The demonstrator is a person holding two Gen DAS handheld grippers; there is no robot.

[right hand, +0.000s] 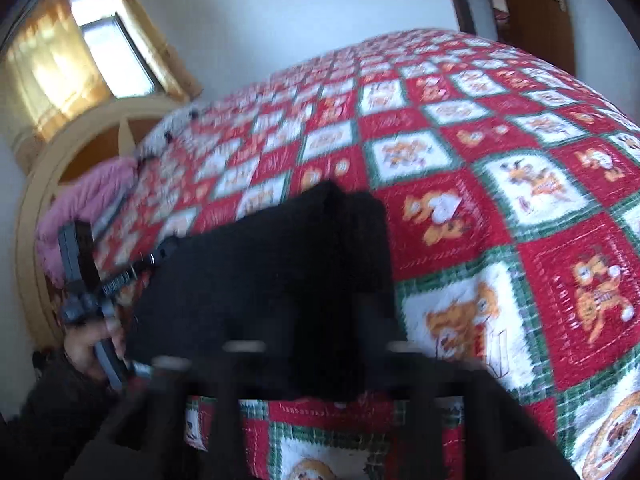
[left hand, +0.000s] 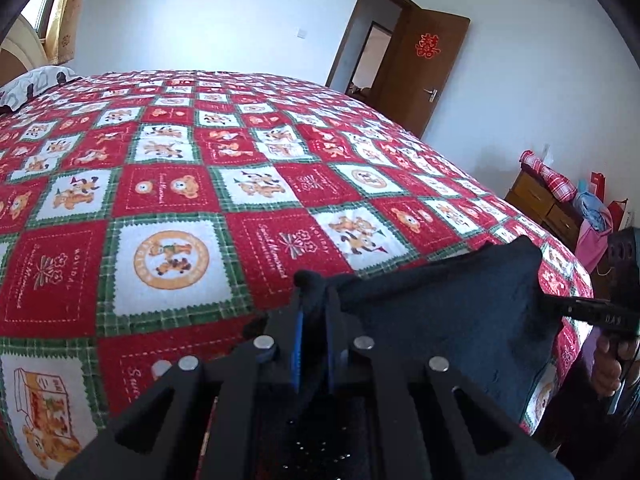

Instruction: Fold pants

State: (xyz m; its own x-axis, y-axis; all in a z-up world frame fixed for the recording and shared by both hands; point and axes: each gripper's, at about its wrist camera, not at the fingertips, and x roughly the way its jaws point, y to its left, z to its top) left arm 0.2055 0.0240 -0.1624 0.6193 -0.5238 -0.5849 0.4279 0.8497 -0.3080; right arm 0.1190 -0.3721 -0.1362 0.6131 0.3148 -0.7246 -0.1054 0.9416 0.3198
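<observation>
1. Pants [left hand: 452,312] – dark fabric – hang stretched between the two grippers over the near edge of the bed [left hand: 168,200].
2. Left gripper [left hand: 316,284] has its fingers pressed together on one corner of the cloth, a small tuft sticking up past the tips.
3. Right gripper [left hand: 560,306] bites the opposite corner from the right side; in its own blurred view the jaws are lost in the black fabric, closed on it.
4. A hand [right hand: 90,344] grips the left tool's handle at the lower left of the right view.
5. Beyond lies a red, white and green patchwork bedspread; a pillow [left hand: 36,84] sits at the far left corner, a brown door [left hand: 416,64] stands open behind.
</observation>
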